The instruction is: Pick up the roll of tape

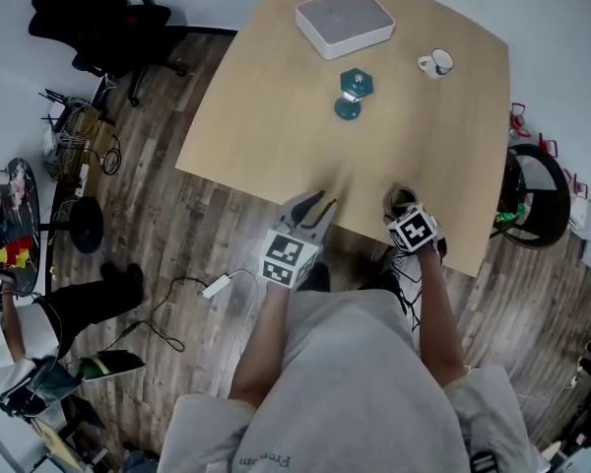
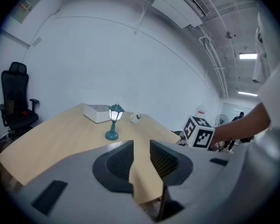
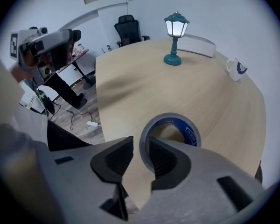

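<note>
The roll of tape (image 3: 170,133), grey outside and blue inside, lies flat near the front edge of the wooden table (image 1: 276,116). My right gripper (image 3: 141,158) points steeply down over it. The roll's near wall stands between the jaws, one jaw inside the ring, and a strip of table still shows beside the other pad. In the head view the right gripper (image 1: 402,207) hides most of the roll. My left gripper (image 1: 315,210) hovers at the table's front edge, open and empty (image 2: 141,160).
A teal lamp (image 1: 354,92) stands mid-table, with a white box (image 1: 343,23) and a mug (image 1: 436,63) behind it. A black office chair (image 1: 98,18) and cables sit on the floor to the left. A person sits at the lower left.
</note>
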{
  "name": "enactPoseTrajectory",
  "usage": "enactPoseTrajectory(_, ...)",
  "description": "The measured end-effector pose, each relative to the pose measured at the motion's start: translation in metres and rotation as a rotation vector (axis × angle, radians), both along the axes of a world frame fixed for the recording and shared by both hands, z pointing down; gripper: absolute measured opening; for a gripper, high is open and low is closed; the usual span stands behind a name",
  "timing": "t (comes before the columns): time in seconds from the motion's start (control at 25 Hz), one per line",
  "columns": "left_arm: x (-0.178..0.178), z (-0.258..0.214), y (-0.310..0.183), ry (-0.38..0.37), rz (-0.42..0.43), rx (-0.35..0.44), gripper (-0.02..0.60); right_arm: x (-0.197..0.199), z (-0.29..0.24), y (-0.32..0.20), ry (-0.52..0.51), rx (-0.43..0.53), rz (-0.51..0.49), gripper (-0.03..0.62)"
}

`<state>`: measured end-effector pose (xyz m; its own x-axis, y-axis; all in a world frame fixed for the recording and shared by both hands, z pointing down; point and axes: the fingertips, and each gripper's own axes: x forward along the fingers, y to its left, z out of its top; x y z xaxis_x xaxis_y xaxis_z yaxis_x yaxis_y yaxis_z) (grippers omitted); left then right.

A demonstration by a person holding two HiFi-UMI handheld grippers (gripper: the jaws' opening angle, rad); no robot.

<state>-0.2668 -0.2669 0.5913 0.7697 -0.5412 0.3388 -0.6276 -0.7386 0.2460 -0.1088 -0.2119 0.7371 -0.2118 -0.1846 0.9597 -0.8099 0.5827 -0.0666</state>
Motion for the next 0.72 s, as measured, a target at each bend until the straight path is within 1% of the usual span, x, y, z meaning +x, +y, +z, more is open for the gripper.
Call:
enactPoseTrajectory(0.2, -0.022, -0.007, -0.008, 0.033, -0.053, -0.005, 0.103, -0.004, 0.011, 0.000, 0.070, -0.052, -0.044, 0.108)
enactPoseTrajectory(0.32, -0.034, -0.009, -0.010, 0.055, -0.086, -0.007, 0.103, -0.004, 0.015, -0.002, 0.100, -0.070, -0.047, 0.071)
enactPoseTrajectory(0.36, -0.037, -0.009, -0.010, 0.057, -0.092, -0.008, 0.103, -0.005, 0.016, -0.003, 0.101, -0.075, -0.045, 0.057)
enactPoseTrajectory(0.6, -0.047, -0.008, -0.005, 0.060, -0.106, -0.022, 0.103, -0.008, 0.016, -0.005, 0.055, -0.065, -0.015, 0.049)
enactPoseTrajectory(0.72, -0.051, -0.007, -0.004, 0.059, -0.111, -0.019, 0.103, -0.010, 0.015, -0.004, 0.051, -0.056, -0.017, 0.048)
